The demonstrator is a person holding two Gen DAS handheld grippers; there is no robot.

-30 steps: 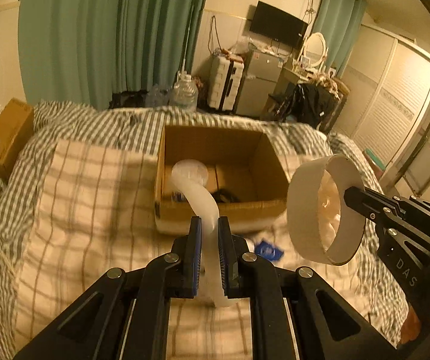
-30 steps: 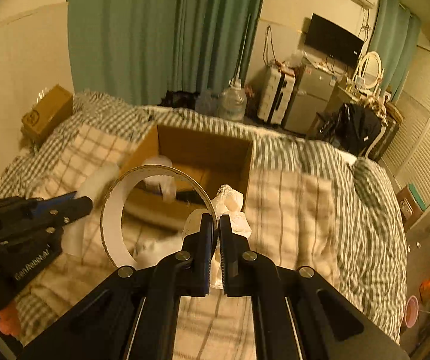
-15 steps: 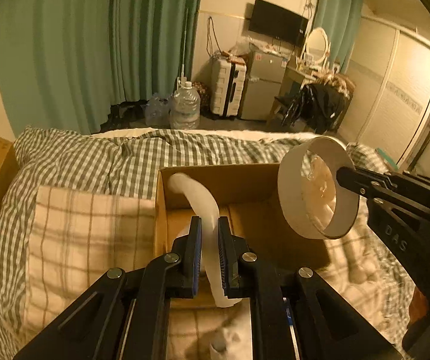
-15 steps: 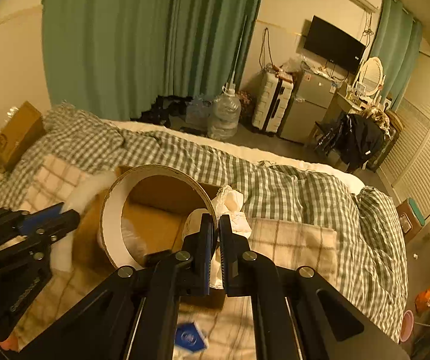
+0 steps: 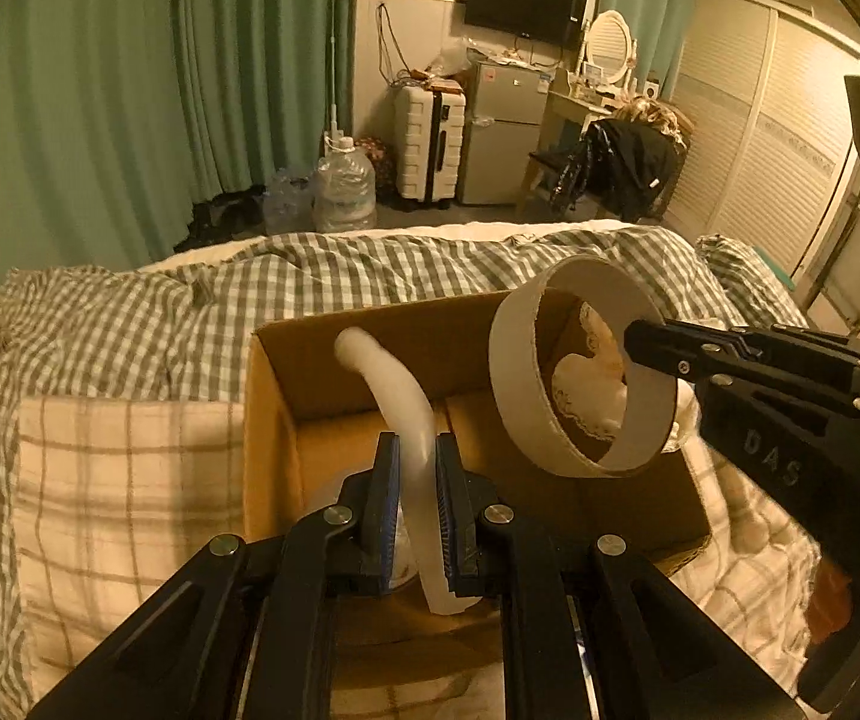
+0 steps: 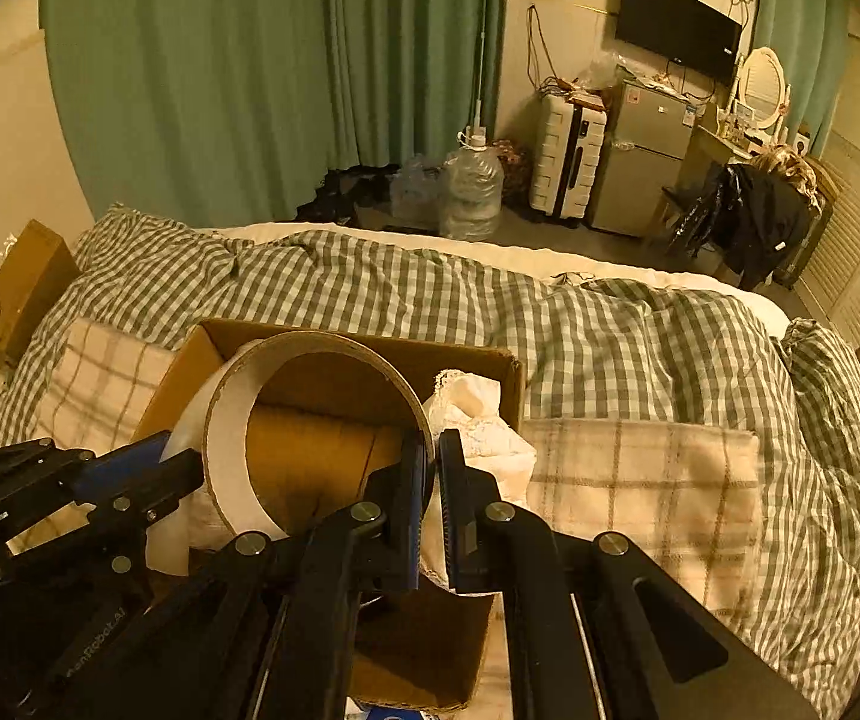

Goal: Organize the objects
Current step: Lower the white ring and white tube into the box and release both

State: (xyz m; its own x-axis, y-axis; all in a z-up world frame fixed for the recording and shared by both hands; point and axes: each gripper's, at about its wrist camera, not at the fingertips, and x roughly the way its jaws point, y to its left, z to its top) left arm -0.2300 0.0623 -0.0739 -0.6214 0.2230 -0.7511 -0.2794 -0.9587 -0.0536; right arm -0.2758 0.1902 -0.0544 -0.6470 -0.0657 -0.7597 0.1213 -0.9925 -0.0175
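Left wrist view is showing a curved white tube [image 5: 404,414] pinched between the closed fingers of the left gripper [image 5: 416,489], its upper end arching forward above the open cardboard box [image 5: 267,420] that is sitting on the bed. Just to its right, a wide white cardboard ring [image 5: 514,384] is hanging in the air above the box's right half, and the right gripper [image 5: 640,343] is clamping the ring's wall on the far right side, one finger inside the ring and one outside. A bundle of white lacy cloth [image 5: 580,396] is showing through the ring's opening; I cannot tell from here whether it is touching the ring. In the right wrist view the same ring [image 6: 225,456] is filling the space in front of the camera, the right gripper [image 6: 433,468] is gripping its rim, and the lacy cloth [image 6: 478,414] is bunching just beside the gripper's fingers, against the box's right-hand wall [image 6: 514,372]. The left gripper [image 6: 177,471] is reaching in from the lower left, its tips close against the ring's outer side. The box is resting on a cream plaid blanket [image 5: 123,480] that is lying over a green checked duvet [image 6: 405,294]. A smaller closed carton [image 6: 24,285] is sitting at the bed's far left edge. Beyond the bed, green curtains [image 6: 237,78] are hanging, with a big water jug [image 6: 470,186], a white suitcase [image 6: 568,156] and a small fridge [image 6: 646,156] standing along the wall.
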